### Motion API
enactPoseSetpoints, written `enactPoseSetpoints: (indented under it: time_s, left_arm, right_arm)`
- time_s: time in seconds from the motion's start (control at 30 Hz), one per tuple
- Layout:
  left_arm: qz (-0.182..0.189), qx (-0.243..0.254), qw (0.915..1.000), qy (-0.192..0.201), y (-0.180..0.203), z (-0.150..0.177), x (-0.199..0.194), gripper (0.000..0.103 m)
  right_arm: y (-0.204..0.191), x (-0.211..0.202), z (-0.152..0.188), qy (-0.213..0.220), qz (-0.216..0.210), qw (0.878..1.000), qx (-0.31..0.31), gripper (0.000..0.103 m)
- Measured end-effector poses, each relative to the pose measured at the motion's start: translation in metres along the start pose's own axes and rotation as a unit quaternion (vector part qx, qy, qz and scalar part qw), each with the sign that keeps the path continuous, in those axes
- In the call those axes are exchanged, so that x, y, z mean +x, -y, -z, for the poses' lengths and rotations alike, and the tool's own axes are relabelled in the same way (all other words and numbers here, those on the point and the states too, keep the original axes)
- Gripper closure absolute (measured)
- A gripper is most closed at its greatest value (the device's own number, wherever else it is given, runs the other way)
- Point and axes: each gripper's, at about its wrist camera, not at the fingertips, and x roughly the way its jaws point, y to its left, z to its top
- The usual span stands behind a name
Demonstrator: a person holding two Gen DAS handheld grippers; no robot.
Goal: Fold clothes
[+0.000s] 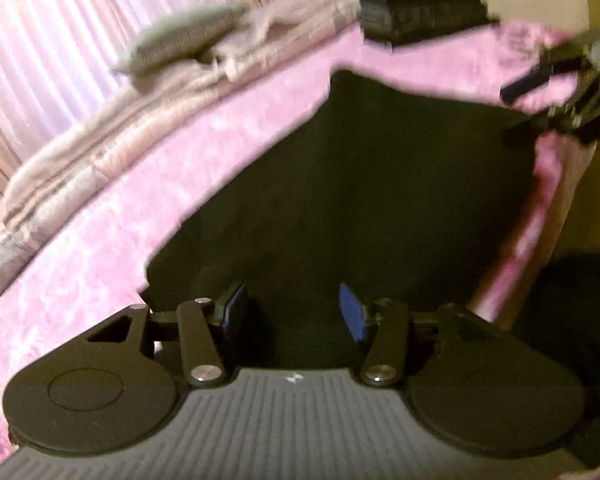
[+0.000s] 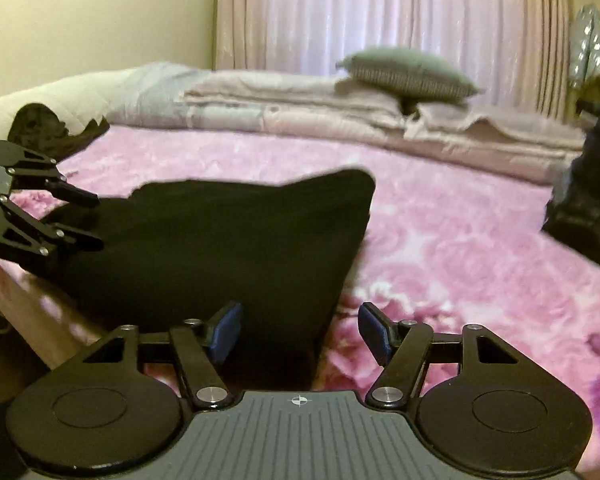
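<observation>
While both pairs of tongs are hanging over the near edge of the bed (image 2: 460, 216), a black garment (image 2: 228, 240) is lying flat on the pink floral bedspread, already reduced to a compact slab with one peaked corner at its far right. The left tongs (image 1: 294, 312) are standing apart with nothing between the blue pads (image 1: 352, 312); the black cloth is spreading out directly ahead of and beneath them, but the pads are not pressing on it. The right tongs (image 2: 300, 334) are likewise standing apart and empty, sitting at the garment's near right corner, so that the left pad is over black cloth and the right pad is over bare bedspread. From the right wrist view the left tongs are showing at the far left, just at the garment's left edge, fingers spread.

Judging by this, a fold is looking finished and the cloth released, so the step in hand is sitting between one fold and the following grasp. The coming move is calling for each pair of tongs to be lowering onto an edge or corner on its own side, pinching all the layers together so the stack is not sliding apart, then carrying that edge across evenly.

Beyond the garment, well apart from both tongs, folded pale quilts (image 2: 380, 120) and a grey cushion (image 2: 408, 72) are resting before the curtains (image 2: 380, 12). A dark object (image 2: 588, 216) at the right is too blurred to name.
</observation>
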Motion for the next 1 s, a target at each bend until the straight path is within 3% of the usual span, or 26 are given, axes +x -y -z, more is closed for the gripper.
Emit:
enactPoseSetpoints:
  time_s: [0.13,0.3,0.37,0.57,0.6,0.63,0.67,0.77,0.83,0.9,1.0]
  left_arm:
    - [0.012,-0.004,0.9999,0.009,-0.007,0.006,0.0,0.054]
    - [0.034,-0.043,0.9984,0.016,-0.044,-0.015,-0.001,0.058]
    - [0.04,-0.049,0.9979,0.015,-0.059,-0.027,0.006,0.058]
    - [0.074,-0.079,0.9939,-0.021,-0.107,-0.048,0.055,0.055]
    - [0.089,-0.095,0.9912,-0.027,-0.113,-0.048,0.064,0.056]
    - [0.104,-0.11,0.988,-0.034,-0.12,-0.048,0.074,0.057]
    - [0.119,-0.125,0.9842,-0.04,-0.127,-0.047,0.084,0.057]
    - [0.147,-0.156,0.9753,-0.054,-0.141,-0.048,0.108,0.061]
    - [0.157,-0.165,0.9719,-0.059,-0.145,-0.048,0.119,0.087]
    - [0.147,-0.159,0.9744,-0.06,-0.145,-0.047,0.123,0.097]
    - [0.129,-0.153,0.9778,-0.063,-0.143,-0.044,0.125,0.097]
  right_arm:
    - [0.01,-0.005,-0.012,-0.032,-0.025,0.998,0.037,0.036]
    - [0.015,-0.003,-0.061,0.008,-0.039,0.999,0.024,0.036]
    - [0.025,0.019,-0.077,0.003,-0.032,0.999,0.025,0.036]
    - [0.078,0.091,-0.097,-0.043,-0.06,0.987,0.14,0.036]
    - [0.085,0.1,-0.098,-0.05,-0.065,0.984,0.158,0.04]
    - [0.091,0.105,-0.1,-0.053,-0.071,0.982,0.168,0.067]
    - [0.096,0.11,-0.101,-0.054,-0.077,0.98,0.177,0.082]
    - [0.107,0.119,-0.104,-0.054,-0.088,0.977,0.186,0.09]
    - [0.111,0.122,-0.105,-0.052,-0.091,0.978,0.183,0.091]
    - [0.115,0.128,-0.105,-0.052,-0.09,0.978,0.182,0.092]
    - [0.118,0.139,-0.097,-0.058,-0.093,0.975,0.195,0.091]
